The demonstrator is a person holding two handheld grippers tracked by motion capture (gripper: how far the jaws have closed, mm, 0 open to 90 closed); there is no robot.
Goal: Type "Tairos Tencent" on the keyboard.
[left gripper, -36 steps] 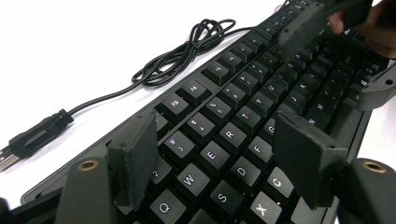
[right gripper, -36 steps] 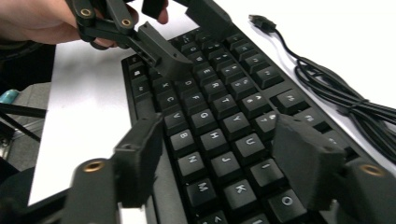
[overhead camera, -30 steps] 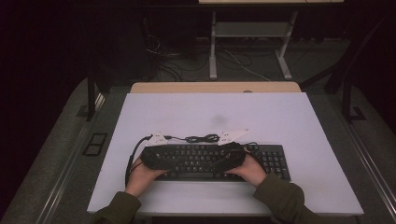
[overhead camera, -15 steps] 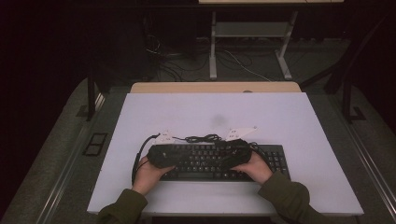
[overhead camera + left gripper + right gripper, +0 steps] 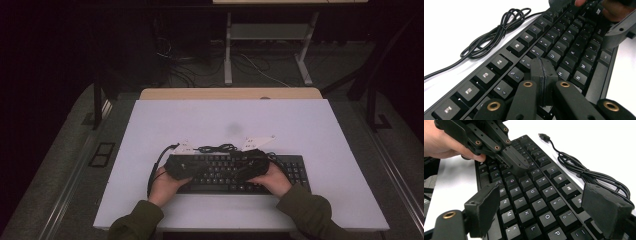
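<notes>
Left gripper [image 5: 543, 75]: jaws clenched flat against each other with nothing between them, having just been closing; tips hang low over the letter rows of the black full-size plastic keyboard [image 5: 564, 57], centre of the left gripper view, near the H key; whether they touch a key I cannot tell.

Right gripper [image 5: 554, 207]: jaws released, spread wide at lower left and lower right of the right gripper view, keys showing in the gap between them; nothing gripped.

In the right gripper view the left gripper [image 5: 517, 165] shows again at upper centre, clenched tip pointing down at the upper key rows, the hand [image 5: 446, 145] holding it at upper left.

High view: both grippers sit over the keyboard [image 5: 295, 167], left gripper [image 5: 182, 167] above its left end, right gripper [image 5: 252, 160] above its middle; green sleeves enter from the bottom edge.

Keyboard lies flat on the white tabletop [image 5: 225, 115], lower centre of the high view, long side parallel to the near edge; its black cable [image 5: 491, 32] lies in a loose bundled coil on the tabletop just behind the top row, upper left of the left gripper view; USB plug [image 5: 544, 137] free at upper centre of the right gripper view.
</notes>
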